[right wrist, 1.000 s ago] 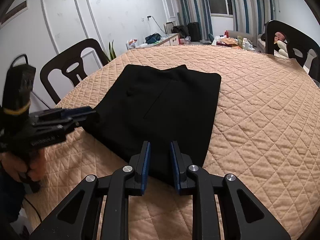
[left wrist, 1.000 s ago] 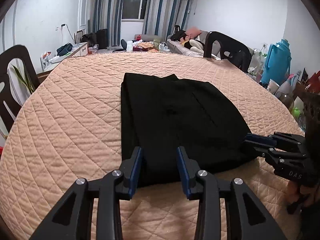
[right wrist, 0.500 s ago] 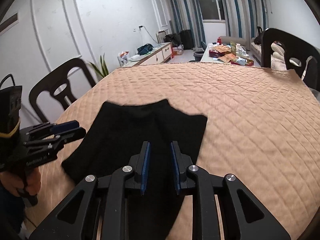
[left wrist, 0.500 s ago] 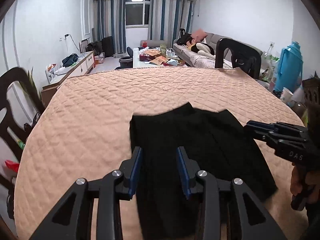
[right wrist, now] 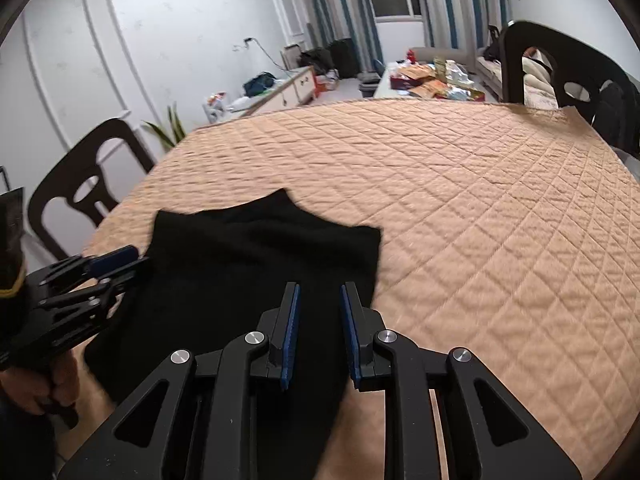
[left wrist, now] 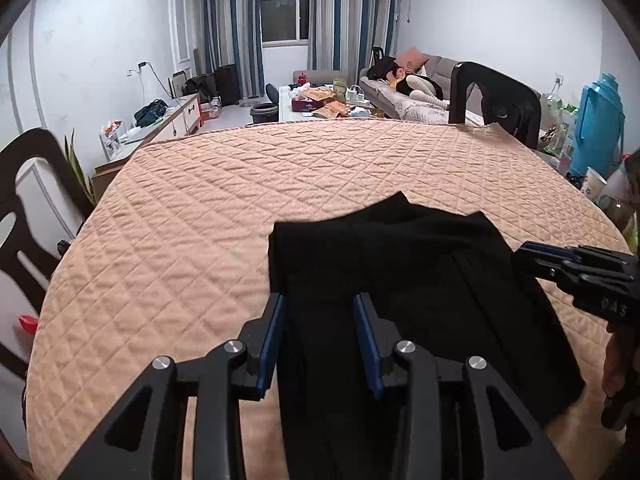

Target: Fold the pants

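Peach quilted cloth covers the round counter (left wrist: pixel 192 208), and both cameras look across it toward a lived-in sitting room. Nearest the left wrist lens, the left gripper (left wrist: pixel 319 332) has its jaws parted wide, with nothing between the blue pads; black fabric lies below the gap. The right gripper (right wrist: pixel 318 330) likewise has its jaws apart and grips nothing, poised over the near right part of the same cloth. In the left wrist view the right gripper (left wrist: pixel 532 254) also appears at the right edge, its tips over the garment's right side.

The pants (left wrist: pixel 400 280) lie folded into a dark, roughly rectangular stack on the near side of the counter, flat on the quilting, with a small peak rising from the middle of the far edge. In the right wrist view the pants (right wrist: pixel 248 280) reach from the left gripper (right wrist: pixel 116 260) across to just past the right one's fingers.

Beyond the bare far half of the counter stand dark chairs (right wrist: pixel 560 68). A blue thermos jug (left wrist: pixel 600 128) sits off to the right. Farther back are a cluttered low table (left wrist: pixel 320 100), a sofa (left wrist: pixel 408 84) with someone lying on it, and striped curtains (left wrist: pixel 348 20) framing a window.
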`<state>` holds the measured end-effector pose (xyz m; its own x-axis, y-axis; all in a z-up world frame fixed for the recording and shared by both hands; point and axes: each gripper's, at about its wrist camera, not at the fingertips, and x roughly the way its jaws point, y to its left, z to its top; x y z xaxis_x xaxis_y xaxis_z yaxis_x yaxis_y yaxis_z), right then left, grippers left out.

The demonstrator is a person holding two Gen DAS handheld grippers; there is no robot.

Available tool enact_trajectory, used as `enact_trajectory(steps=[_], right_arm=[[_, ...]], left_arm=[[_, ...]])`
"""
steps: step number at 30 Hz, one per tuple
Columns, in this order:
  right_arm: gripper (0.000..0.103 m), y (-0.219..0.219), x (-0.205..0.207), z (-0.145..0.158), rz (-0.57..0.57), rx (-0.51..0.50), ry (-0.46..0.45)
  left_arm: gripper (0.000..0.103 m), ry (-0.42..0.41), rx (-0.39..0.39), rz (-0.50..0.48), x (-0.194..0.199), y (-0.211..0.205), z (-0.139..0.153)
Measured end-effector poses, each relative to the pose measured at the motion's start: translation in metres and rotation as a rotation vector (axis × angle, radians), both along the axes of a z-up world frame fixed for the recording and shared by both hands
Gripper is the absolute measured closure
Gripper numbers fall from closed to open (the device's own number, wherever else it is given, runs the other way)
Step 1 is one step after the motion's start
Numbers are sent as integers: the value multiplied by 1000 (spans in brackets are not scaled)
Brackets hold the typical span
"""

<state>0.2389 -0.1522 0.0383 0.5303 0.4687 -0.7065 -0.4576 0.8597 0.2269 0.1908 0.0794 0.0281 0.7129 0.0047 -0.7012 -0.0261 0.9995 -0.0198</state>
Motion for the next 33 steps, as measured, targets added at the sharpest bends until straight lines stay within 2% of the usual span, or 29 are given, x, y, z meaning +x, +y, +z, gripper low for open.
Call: enact_trajectory(steps=[6,11,14,17,19,22,23,31,33], right_arm=[[79,9,-59,10,43,-40,-54],[79,11,-100,-5,87,-83,-40],[79,11,-110,-12,84,-116,-72],[79,4,-118,-3,48,-97,-61],[78,0,-126,0,35,-103,-68],[67,-4,-135,-7,33,-123,-41],[67,-3,-137,-10,32,-135,-36],[66,0,-142,-25,24,-200,-12],[66,1,-142,-27,25,-209,-12]], left_arm=[[64,-8,-12,11,-52,-8,4],[63,7,-49,-15,-85,-14,-8],[63,31,-69,-10,-90,-14,-15],[63,61,-45,12,-102,-18,-19],[63,68,-56,11,-111,-21,-21],[63,73,-46,27,-121,-22,-25],[63,78,-34,35,-122,-23,-26],[37,101,-4,63,-125,-25,-34],[36,105,-16,64,-126,-23,-35]])
